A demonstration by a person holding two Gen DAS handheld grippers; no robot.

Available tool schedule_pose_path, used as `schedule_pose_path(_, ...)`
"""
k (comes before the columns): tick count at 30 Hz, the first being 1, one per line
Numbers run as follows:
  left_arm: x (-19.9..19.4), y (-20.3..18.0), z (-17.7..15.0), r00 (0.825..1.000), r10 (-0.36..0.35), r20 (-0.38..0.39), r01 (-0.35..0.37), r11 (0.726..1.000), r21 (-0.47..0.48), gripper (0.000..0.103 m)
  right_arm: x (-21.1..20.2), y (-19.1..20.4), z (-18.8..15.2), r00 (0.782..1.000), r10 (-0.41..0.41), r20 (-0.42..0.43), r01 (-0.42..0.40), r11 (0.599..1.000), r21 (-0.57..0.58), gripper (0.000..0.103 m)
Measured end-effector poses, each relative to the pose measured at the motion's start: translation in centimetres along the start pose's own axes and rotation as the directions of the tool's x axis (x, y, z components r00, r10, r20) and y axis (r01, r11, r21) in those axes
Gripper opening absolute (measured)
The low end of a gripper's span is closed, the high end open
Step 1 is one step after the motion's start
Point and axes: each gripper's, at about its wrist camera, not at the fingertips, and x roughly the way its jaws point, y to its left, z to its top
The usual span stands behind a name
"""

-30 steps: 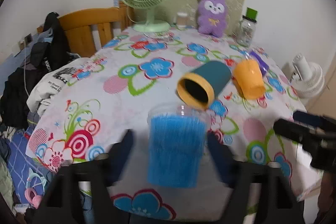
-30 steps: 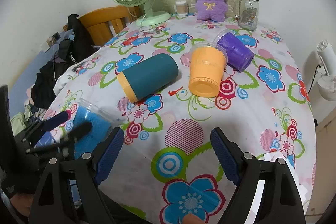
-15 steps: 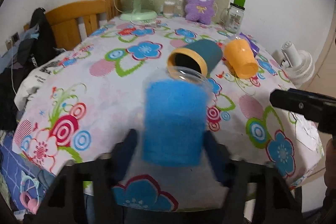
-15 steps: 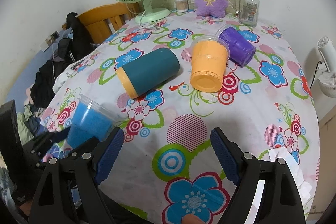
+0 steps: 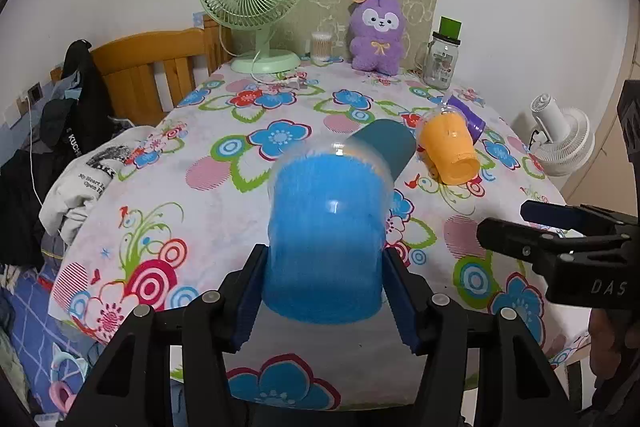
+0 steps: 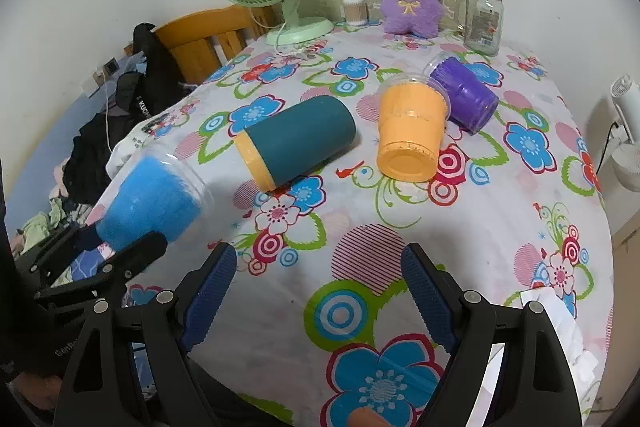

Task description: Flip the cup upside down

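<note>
Left gripper (image 5: 324, 291) clamps blue plastic cup (image 5: 326, 239), held tilted above flowered tablecloth (image 6: 360, 211) edge. Right gripper (image 6: 318, 291) wide apart, holding nothing; body reads "DAS". Black jacket (image 6: 138, 95) reads "KUCH".

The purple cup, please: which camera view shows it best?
The right wrist view: the purple cup lies on its side in full sight behind the orange cup. The left wrist view shows only a sliver of it past the orange cup.
</note>
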Motion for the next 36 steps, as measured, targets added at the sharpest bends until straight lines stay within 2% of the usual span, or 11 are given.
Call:
schedule_pose_path(6, 0.0, 0.3, 0.3, 1.0, 0.009, 0.0, -0.009, 1.0, 0.001, 0.054, 0.0, -0.1, -0.1, 1.0, 0.011, 0.003, -0.011, 1.0, 0.005, 0.086)
schedule_pose_path(12, -0.4, 0.1, 0.6, 1.0, 0.002, 0.008, -0.002, 1.0, 0.002, 0.054, -0.1, -0.2, -0.1, 1.0, 0.009, 0.009, -0.009, 1.0, 0.007, 0.086)
schedule_pose_path(20, -1.7, 0.1, 1.9, 0.998, -0.008, 0.066, 0.008, 1.0, 0.002, 0.053, -0.5, -0.4, 0.0, 1.0, 0.009, 0.018, -0.009, 1.0, 0.008, 0.086)
schedule_pose_path(24, -0.7, 0.2, 2.1, 0.999, -0.008, 0.032, 0.008, 1.0, 0.001, 0.053, -0.5, -0.4, 0.0, 1.0, 0.01, 0.017, -0.01, 1.0, 0.007, 0.086)
schedule_pose_path(25, -0.4, 0.3, 2.1, 1.0, -0.012, 0.019, 0.012, 1.0, -0.001, 0.056, -0.5, -0.4, 0.0, 1.0, 0.009, 0.016, -0.009, 1.0, 0.007, 0.086)
schedule_pose_path(27, 0.2, 0.6, 2.2, 1.0, -0.028, -0.006, 0.027, 1.0, -0.011, 0.068, -0.5, -0.4, 0.0, 1.0, 0.007, 0.015, -0.007, 1.0, 0.009, 0.086)
schedule_pose_path(28, 0.5, 0.8, 2.4, 0.999, -0.034, -0.018, 0.033, 0.999, -0.02, 0.079, -0.5, -0.5, 0.0, 1.0, 0.004, 0.014, -0.005, 1.0, 0.009, 0.086)
schedule_pose_path(29, 0.8, 1.1, 2.6, 0.999, -0.043, -0.026, 0.043, 0.999, -0.029, 0.084, -0.5, -0.6, 0.0, 1.0, 0.003, 0.013, -0.003, 1.0, 0.009, 0.086)
schedule_pose_path(32, 1.4, 2.1, 4.1, 0.995, -0.087, -0.049, 0.085, 0.995, -0.051, 0.087, -0.4, -0.8, -0.1, 1.0, -0.004, 0.008, 0.004, 1.0, 0.012, 0.086)
schedule_pose_path(35, 2.5, 2.8, 6.1, 0.988, -0.127, -0.084, 0.123, 0.991, -0.057, 0.098, -0.1, -0.9, -0.1, 1.0, -0.007, 0.002, 0.007, 1.0, 0.016, 0.086)
schedule_pose_path(36, 3.0, 2.8, 6.8, 0.986, -0.131, -0.1, 0.127, 0.991, -0.045, 0.098, 0.0, -1.0, -0.1, 1.0, -0.008, 0.0, 0.008, 1.0, 0.018, 0.086)
